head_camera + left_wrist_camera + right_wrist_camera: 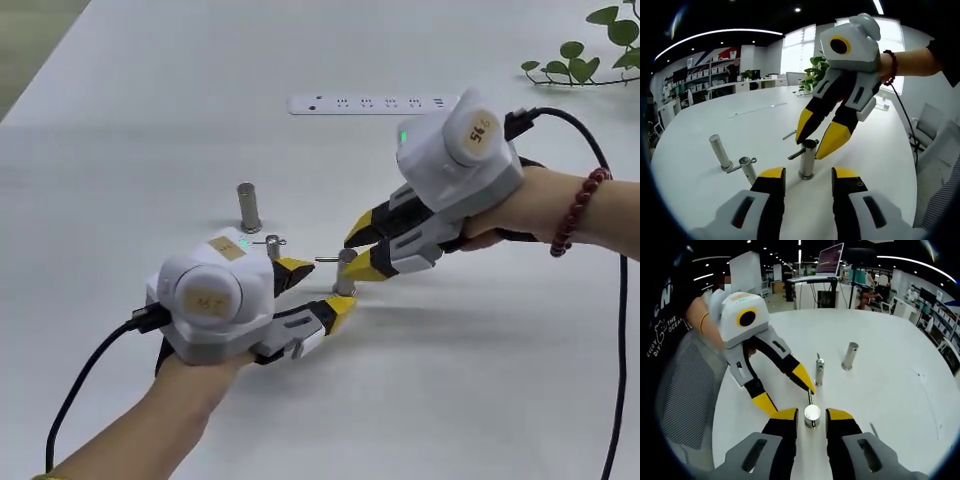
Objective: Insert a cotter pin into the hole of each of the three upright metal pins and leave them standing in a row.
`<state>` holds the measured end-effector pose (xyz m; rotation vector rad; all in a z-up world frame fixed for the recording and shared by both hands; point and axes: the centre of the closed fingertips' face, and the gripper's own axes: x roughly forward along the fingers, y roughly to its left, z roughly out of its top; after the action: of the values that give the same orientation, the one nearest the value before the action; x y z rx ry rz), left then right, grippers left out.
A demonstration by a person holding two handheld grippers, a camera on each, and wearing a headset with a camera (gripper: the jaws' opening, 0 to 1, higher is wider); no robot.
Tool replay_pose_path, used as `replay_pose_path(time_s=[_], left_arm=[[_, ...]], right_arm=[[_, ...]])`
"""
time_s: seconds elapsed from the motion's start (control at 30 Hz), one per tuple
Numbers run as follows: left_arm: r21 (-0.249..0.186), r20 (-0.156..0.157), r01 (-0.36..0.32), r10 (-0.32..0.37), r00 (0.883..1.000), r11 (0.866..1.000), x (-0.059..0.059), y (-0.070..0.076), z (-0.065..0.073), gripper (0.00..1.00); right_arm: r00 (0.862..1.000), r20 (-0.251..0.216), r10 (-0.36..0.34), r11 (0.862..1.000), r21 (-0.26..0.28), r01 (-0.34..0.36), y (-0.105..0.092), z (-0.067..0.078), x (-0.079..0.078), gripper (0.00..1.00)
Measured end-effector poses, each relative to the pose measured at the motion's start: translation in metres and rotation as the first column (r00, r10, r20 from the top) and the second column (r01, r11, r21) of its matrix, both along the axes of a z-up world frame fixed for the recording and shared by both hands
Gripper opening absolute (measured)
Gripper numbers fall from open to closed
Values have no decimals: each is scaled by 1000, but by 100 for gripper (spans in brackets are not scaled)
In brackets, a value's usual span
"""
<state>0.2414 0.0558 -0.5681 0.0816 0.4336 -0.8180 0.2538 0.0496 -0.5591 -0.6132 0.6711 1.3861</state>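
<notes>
Middle pin (273,246): base hidden behind left gripper (322,288) (head view).
Plant (590,55): cut off — worktop's (150,130) far right corner.
Cotter pin (327,259): too small — seating unclear.

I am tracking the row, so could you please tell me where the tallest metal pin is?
In the head view, the tallest metal pin stands left of centre at the row's far end, just beyond the middle pin and the left gripper.

White table (150,120), three upright metal pins (248,207) in a row, power strip (375,103), leafy sprig (575,68)
</notes>
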Motion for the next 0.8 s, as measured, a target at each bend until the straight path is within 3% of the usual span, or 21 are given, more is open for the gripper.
replay_pose_path(time_s=[0.33,0.7,0.8], left_arm=[[-28,-11,-34,34,999,999,-5,12,7,42],[-50,-16,-69,68,998,996,-8,25,20,49],[-40,-4,-68,68,998,997,-10,28,23,49]], right_arm=[[1000,12,6,1000,-20,-6,3,-6,0,9],[1000,7,10,1000,-23,-10,3,-8,3,8],[1000,4,16,1000,-26,-16,4,-7,1,8]])
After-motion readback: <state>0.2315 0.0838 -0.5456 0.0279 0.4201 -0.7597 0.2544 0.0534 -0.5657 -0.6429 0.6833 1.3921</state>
